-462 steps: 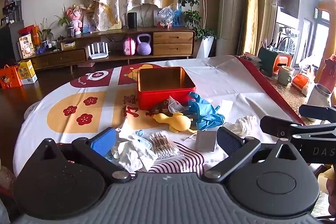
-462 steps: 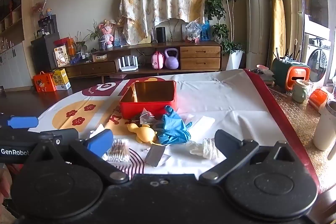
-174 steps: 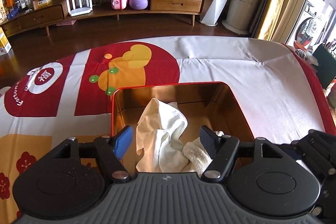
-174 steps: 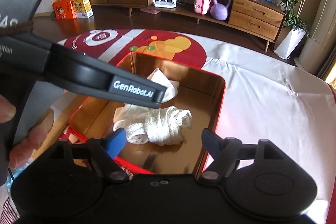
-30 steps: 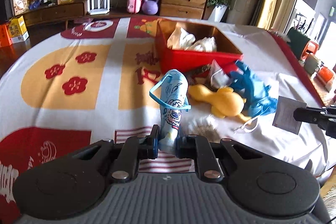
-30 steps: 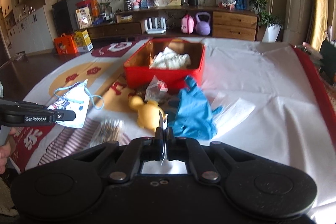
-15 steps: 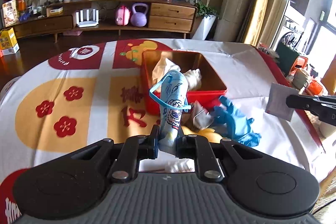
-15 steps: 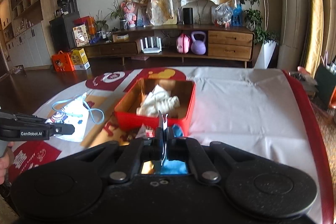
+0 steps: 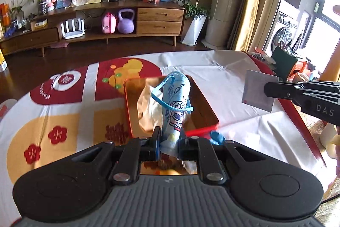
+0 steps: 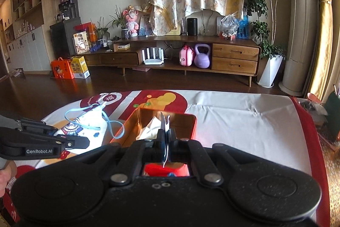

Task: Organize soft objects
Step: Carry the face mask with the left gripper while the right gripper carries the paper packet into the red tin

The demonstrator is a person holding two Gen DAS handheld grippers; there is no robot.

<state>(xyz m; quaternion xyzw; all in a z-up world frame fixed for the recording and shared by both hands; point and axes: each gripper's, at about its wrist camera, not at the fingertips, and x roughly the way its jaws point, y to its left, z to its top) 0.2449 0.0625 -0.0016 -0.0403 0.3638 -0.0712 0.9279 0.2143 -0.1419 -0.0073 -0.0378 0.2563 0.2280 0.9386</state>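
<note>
Left gripper: fingers pinched mask above tin, likely for dropping.
Right gripper: fingers pinched packet beside tin, likely queued.

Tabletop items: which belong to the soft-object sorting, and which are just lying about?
Job: red tin, cloths inside it, face mask in left gripper, grey packet in right gripper, blue glove.

Background: kettlebell, router, plant.

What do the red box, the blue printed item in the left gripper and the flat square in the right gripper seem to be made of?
Red box: likely painted tin; its gold interior mirrors the contents. Face mask pinched in the left gripper: soft non-woven fabric, matte, with limp elastic loops. Square packet pinched in the right gripper: thin, flat, dull grey, perhaps foil or paper; unclear.
</note>
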